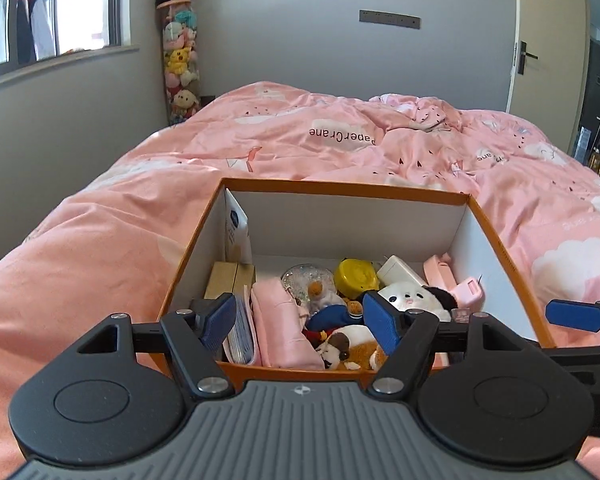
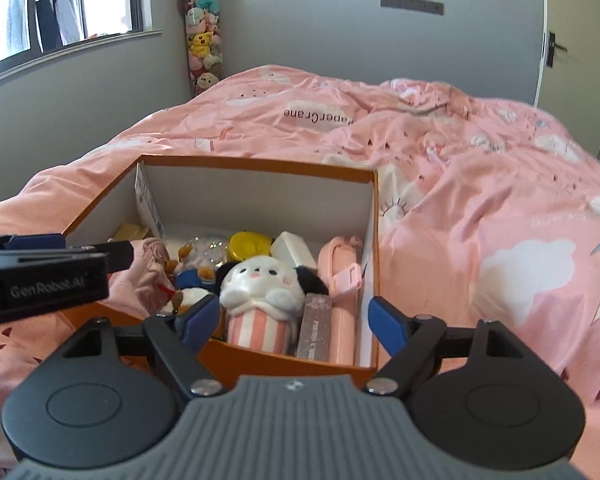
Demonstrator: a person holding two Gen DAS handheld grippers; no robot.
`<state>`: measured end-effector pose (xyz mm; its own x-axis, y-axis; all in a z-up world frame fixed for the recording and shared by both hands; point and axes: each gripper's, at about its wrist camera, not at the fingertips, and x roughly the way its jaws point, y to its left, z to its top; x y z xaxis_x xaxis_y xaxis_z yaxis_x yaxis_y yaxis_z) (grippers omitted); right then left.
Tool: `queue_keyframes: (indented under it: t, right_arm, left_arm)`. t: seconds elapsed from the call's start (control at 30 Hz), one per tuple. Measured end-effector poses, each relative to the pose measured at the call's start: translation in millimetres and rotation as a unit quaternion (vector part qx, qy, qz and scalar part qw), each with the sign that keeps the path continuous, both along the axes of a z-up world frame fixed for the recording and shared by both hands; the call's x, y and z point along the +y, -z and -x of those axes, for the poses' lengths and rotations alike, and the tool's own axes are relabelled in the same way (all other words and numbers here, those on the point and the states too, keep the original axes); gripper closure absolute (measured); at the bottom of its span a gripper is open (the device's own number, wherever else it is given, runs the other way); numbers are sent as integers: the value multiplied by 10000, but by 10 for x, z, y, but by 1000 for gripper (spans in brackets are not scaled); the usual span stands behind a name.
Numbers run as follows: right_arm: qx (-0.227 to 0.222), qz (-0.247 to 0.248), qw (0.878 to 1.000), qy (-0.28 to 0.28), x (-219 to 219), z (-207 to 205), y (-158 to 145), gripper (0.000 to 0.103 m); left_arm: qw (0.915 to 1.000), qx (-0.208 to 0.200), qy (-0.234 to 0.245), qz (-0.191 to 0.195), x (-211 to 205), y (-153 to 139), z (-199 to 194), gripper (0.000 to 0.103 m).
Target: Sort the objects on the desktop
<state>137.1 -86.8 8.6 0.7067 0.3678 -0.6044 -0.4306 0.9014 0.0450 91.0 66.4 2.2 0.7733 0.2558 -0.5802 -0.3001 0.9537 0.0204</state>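
Observation:
An orange box (image 1: 340, 188) with white inner walls sits on the pink bed. Inside lie a white panda plush (image 2: 260, 284), a yellow round case (image 1: 356, 276), a snow globe (image 1: 306, 280), a pink cloth (image 1: 280, 328), a brown-and-white dog plush (image 1: 348, 348), a white charger (image 2: 294, 250) and a pink bottle (image 2: 338, 268). My left gripper (image 1: 302, 322) is open and empty over the box's near edge. My right gripper (image 2: 292, 320) is open and empty at the box's near right corner (image 2: 370, 364). The left gripper also shows in the right wrist view (image 2: 52, 264).
The pink quilt (image 1: 340, 136) covers the bed around the box. A clear tube of plush toys (image 1: 180, 68) stands in the far corner by the window. A door (image 1: 548, 40) is at the far right. Wooden blocks (image 1: 230, 276) and a booklet (image 1: 236, 232) are inside the box at left.

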Motion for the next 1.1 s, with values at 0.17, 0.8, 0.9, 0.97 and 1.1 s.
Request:
queue_keyframes:
  t: [0.17, 0.8, 0.9, 0.97, 1.1]
  right_arm:
    - [114, -157, 9998, 70, -31, -7, 83, 21]
    - [97, -400, 9990, 147, -54, 53, 217, 19]
    - [95, -398, 9990, 151, -56, 52, 218, 19]
    - [94, -399, 9990, 151, -55, 53, 221, 19]
    - [94, -398, 9990, 152, -55, 54, 221, 19]
  left_arm:
    - [10000, 26, -16, -57, -29, 105, -15, 21]
    - [9988, 210, -23, -452, -92, 351, -38, 13]
    - [9988, 215, -22, -437, -80, 347, -44, 13]
    - [9988, 215, -16, -434, -80, 348, -44, 13]
    - [9989, 228, -10, -399, -73, 355, -48, 13]
